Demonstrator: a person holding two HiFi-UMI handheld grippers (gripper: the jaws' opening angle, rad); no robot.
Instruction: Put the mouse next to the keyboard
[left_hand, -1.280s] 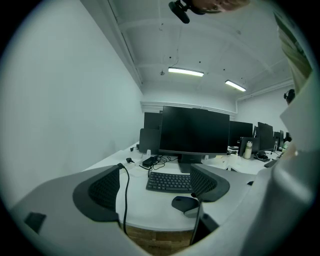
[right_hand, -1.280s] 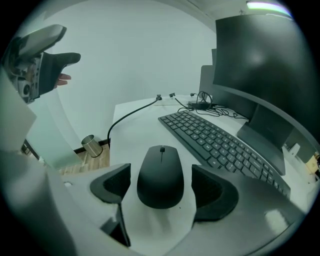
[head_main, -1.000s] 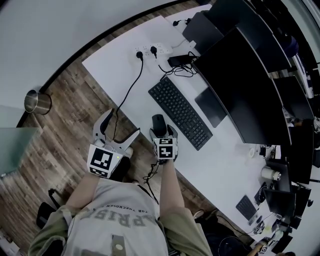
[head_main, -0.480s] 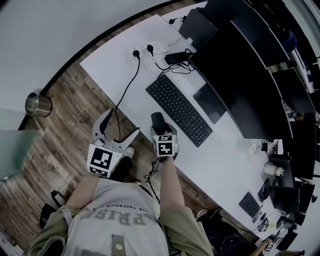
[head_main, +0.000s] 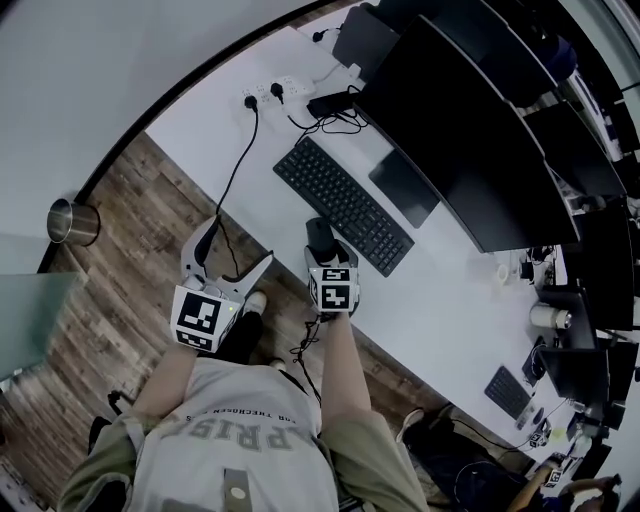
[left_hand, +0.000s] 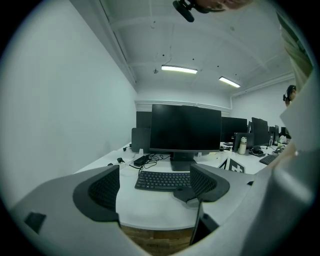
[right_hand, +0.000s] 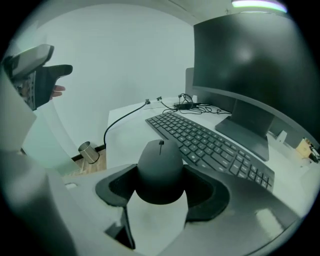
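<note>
Now the right gripper (right_hand: 162, 190) has a black mouse (right_hand: 160, 167) between its two jaws. The jaws have just been closing, and their dark pads press on both sides of the mouse, so it is held tight. The mouse sits over the front part of the white desk (head_main: 440, 300), close to the person and near the long side of the black keyboard (head_main: 343, 205), but not touching it. I cannot tell if the mouse rests on the desk or is a little bit above it. The left gripper (left_hand: 155, 186) is wide open and holds nothing. It hangs off the front edge of the desk, above the wood floor (head_main: 110, 300), and it points toward the keyboard. A big dark monitor (head_main: 450, 130) stands behind the keyboard. A black cable (head_main: 235, 170) runs from a white power strip (head_main: 270, 92) at the far corner of the desk, across the top and down over the front edge near the left gripper. A shiny metal bin (head_main: 72, 222) stands on the floor, well apart from the desk.
</note>
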